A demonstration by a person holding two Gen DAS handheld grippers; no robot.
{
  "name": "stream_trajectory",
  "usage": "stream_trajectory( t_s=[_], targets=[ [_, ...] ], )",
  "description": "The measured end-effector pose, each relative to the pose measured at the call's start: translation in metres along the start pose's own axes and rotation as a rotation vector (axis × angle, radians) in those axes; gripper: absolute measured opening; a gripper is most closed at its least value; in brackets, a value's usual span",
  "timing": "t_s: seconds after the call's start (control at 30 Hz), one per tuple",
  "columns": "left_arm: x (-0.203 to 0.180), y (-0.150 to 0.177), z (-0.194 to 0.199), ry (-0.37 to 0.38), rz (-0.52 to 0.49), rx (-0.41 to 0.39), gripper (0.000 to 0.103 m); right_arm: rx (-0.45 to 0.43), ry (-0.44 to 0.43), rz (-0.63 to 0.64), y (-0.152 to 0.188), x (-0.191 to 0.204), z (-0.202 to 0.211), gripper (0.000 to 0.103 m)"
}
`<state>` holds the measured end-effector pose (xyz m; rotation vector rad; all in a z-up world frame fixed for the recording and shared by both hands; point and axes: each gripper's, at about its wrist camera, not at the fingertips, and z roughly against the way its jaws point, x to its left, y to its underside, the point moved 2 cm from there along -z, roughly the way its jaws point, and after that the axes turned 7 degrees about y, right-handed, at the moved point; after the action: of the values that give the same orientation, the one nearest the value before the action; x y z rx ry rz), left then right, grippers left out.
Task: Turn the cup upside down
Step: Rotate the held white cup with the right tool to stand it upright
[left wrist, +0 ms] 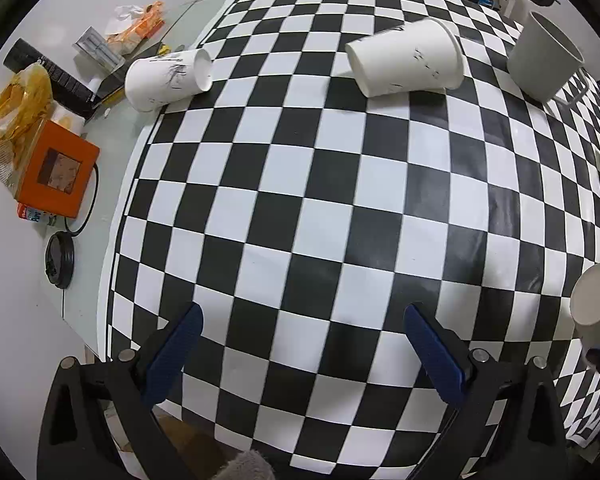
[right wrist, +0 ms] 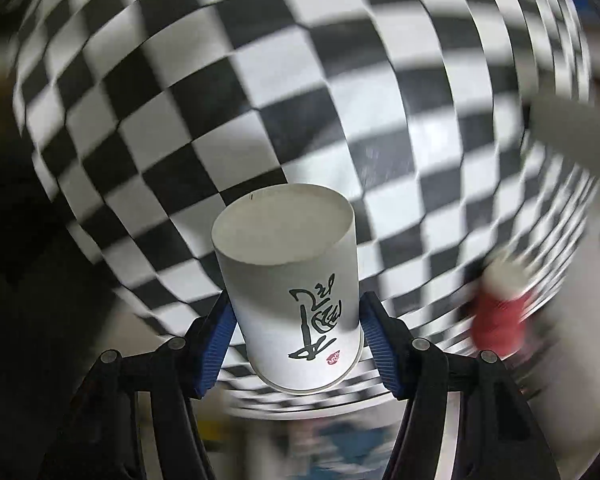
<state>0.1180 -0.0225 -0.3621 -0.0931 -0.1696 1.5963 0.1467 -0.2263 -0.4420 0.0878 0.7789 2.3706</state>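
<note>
the left gripper hangs wide open over the checkered cloth, holding nothing; two tipped cups lie far ahead of its jaws. the right gripper clamps the cup between its blue pads, base pointing away, rim nearest the camera. judging by the blur, the flip is mid-turn. next, the rim should go down flat on the cloth before the jaws part.

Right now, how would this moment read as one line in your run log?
right gripper: shut on white paper cup with black brush lettering, over checkered tablecloth | left gripper: open, empty
</note>
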Motion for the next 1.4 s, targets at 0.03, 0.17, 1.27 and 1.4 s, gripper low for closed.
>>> stream_trajectory(
  t_s=[0.03,0.17,1.27,1.4],
  targets=[
    [-0.002,0.0,-0.001,0.003,-0.002,0.003,0.103,0.016,-0.061,-0.055,0.002,-0.006,-0.005,0.064],
    [-0.01,0.001,-0.004,0.016,-0.009,0.016,0.103,0.069,-0.238,-0.221,0.01,-0.021,-0.023,0.064],
    [-0.035,-0.012,-0.021,0.024,-0.066,0.064,0.103,-0.112,-0.397,-0.601,0.015,-0.053,-0.024,0.058],
    [-0.027,-0.021,-0.02,0.033,-0.044,0.06,0.103,-0.269,-0.404,-0.718,0.027,-0.068,0.003,0.057]
  ],
)
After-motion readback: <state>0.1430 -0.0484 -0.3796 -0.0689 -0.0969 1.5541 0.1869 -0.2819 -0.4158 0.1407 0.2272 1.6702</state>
